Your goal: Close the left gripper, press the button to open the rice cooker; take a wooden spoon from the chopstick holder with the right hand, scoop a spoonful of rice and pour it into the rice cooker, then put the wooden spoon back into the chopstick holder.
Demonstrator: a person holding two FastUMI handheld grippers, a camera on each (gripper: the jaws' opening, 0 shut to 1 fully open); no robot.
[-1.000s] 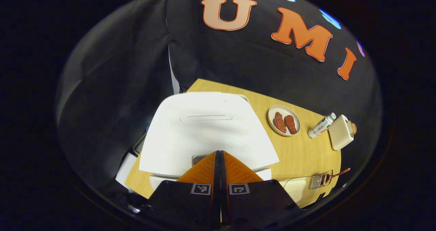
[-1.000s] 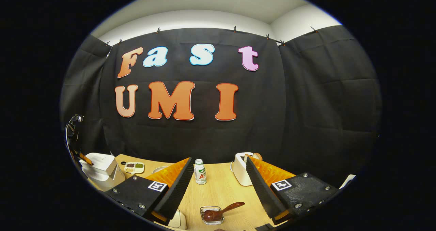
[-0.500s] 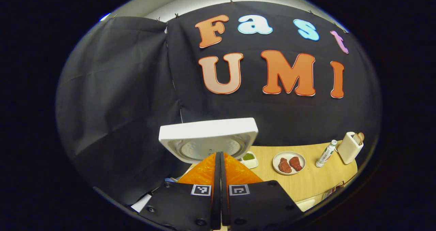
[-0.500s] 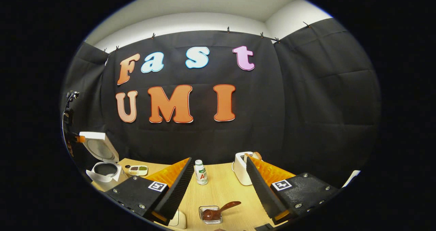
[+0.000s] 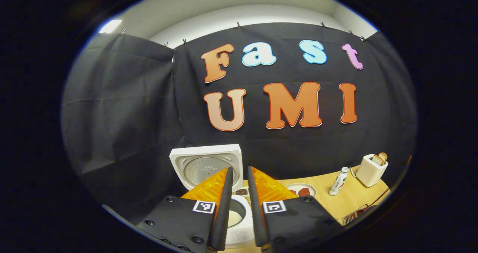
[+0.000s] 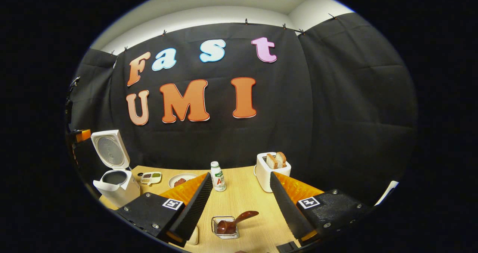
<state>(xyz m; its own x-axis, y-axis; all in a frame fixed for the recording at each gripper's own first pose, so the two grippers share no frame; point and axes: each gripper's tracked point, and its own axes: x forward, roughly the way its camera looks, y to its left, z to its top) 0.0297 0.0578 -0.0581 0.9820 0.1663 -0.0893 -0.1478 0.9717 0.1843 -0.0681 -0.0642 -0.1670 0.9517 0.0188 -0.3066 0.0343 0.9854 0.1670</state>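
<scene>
The white rice cooker (image 5: 239, 230) stands open, its lid (image 5: 203, 163) upright and the inner pot showing between my left fingers. My left gripper (image 5: 239, 169) hovers just above and in front of it, jaws a narrow gap apart, holding nothing. In the right gripper view the cooker (image 6: 115, 184) is at the table's left end with its lid (image 6: 108, 150) raised. The wooden spoon (image 6: 236, 222) leans in the wire chopstick holder (image 6: 225, 228), low between my right fingers. My right gripper (image 6: 240, 175) is wide open above it, not touching. The spoon (image 5: 374, 202) also appears far right in the left gripper view.
On the wooden table (image 6: 242, 204) stand a small bottle (image 6: 217, 176), a toaster (image 6: 272, 169) with bread, a plate of meat (image 6: 181, 180) and a divided dish (image 6: 150, 177). A pale container (image 6: 193, 237) sits beside the holder, partly behind my right gripper's left finger.
The cooker lid has sprung from shut to fully upright. My left gripper lifted and drew back, and its jaws parted slightly. My right gripper tilted down a little over the spoon.
</scene>
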